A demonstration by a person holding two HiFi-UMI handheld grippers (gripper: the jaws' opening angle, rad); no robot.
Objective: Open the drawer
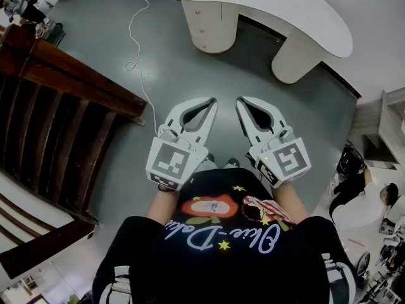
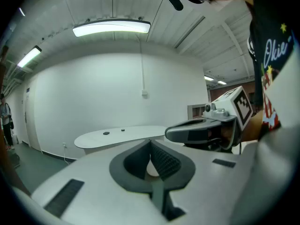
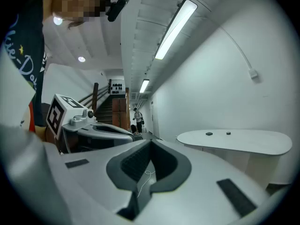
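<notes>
A cream drawer unit (image 1: 206, 23) with small knobs stands under the white curved table (image 1: 297, 11), far ahead across the grey floor. I hold both grippers side by side at chest height, well short of it. The left gripper (image 1: 212, 101) is shut, its tips meeting with nothing between them. The right gripper (image 1: 240, 101) is shut and empty too. In the left gripper view the left gripper (image 2: 151, 142) points toward the table (image 2: 119, 135), with the right gripper's body (image 2: 206, 128) beside it. In the right gripper view the right gripper (image 3: 151, 142) faces the same table (image 3: 234, 142).
A dark wooden staircase (image 1: 50, 106) runs along the left. A white cable (image 1: 136, 43) trails over the floor toward the grippers. A person (image 1: 367, 201) sits among equipment at the right edge. Another person (image 3: 137, 118) stands far down the corridor.
</notes>
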